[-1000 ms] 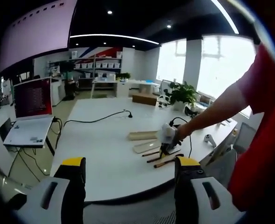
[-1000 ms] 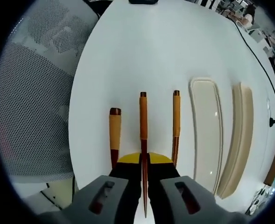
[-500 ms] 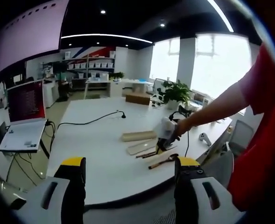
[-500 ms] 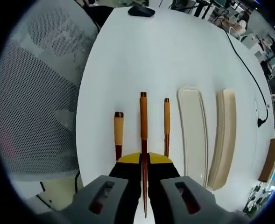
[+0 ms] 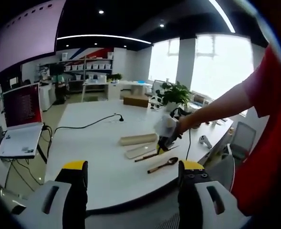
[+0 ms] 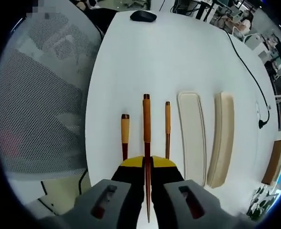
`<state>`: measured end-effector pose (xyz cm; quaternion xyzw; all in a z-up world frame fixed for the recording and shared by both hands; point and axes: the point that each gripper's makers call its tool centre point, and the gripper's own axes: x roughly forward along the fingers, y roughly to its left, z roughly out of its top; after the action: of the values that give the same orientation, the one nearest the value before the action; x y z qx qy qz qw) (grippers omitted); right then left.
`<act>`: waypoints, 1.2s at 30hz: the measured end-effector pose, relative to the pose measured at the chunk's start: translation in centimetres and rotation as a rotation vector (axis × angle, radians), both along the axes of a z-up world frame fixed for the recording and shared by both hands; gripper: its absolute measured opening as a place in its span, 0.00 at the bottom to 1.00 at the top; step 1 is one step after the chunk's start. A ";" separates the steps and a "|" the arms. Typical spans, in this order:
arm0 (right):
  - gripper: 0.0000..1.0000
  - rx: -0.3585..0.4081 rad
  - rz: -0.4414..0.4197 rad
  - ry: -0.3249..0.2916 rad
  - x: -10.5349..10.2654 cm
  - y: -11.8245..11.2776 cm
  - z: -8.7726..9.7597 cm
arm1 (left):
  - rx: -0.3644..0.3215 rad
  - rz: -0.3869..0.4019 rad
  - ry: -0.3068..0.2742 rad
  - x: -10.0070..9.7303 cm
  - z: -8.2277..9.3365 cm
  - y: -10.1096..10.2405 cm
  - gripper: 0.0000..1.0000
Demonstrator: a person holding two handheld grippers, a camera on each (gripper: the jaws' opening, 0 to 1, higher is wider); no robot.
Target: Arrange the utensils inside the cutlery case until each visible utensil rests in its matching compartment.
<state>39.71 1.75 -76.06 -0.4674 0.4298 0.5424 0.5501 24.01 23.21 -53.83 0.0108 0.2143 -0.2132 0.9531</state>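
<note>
My right gripper point(image 6: 146, 164) is shut on a long slim wooden utensil point(image 6: 146, 121), which hangs above the white table point(image 6: 140, 62). Below it lie a spoon with a pale handle point(image 6: 125, 137) on the left and a thin brown utensil point(image 6: 167, 125) on the right. Right of these lie the cream cutlery case tray point(image 6: 192, 136) and its lid point(image 6: 220, 138), side by side. In the left gripper view, a person's hand holds the right gripper point(image 5: 162, 144) over the case tray point(image 5: 141, 151), with the spoon point(image 5: 161, 165) nearer. My left gripper point(image 5: 133, 167) is open and stands back from the table.
A black mouse point(image 6: 143, 15) sits at the table's far end, and a black cable point(image 6: 247, 67) runs along its right side. A grey mesh chair point(image 6: 40, 95) stands left of the table. A laptop point(image 5: 18, 138), a potted plant point(image 5: 174, 93) and a wooden box point(image 5: 134, 100) also show.
My right gripper has risen with the utensil still in it, so the table items look smaller. The left gripper view has shifted slightly; its jaws stay open.
</note>
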 end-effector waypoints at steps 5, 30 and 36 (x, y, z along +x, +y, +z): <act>0.00 -0.003 0.003 -0.006 0.2 -0.1 1.0 | -0.003 0.005 -0.016 0.3 0.5 0.0 0.79; 0.00 -0.019 0.021 0.052 0.7 -0.1 4.6 | 0.003 0.066 0.006 0.2 0.5 -0.5 0.79; 0.00 -0.013 0.003 0.054 1.0 -0.3 5.0 | 0.026 0.037 0.020 0.1 0.0 -0.6 0.79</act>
<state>40.74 1.48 -71.03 -0.4568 0.4471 0.5530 0.5344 24.07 22.63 -53.85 0.0173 0.2267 -0.1927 0.9545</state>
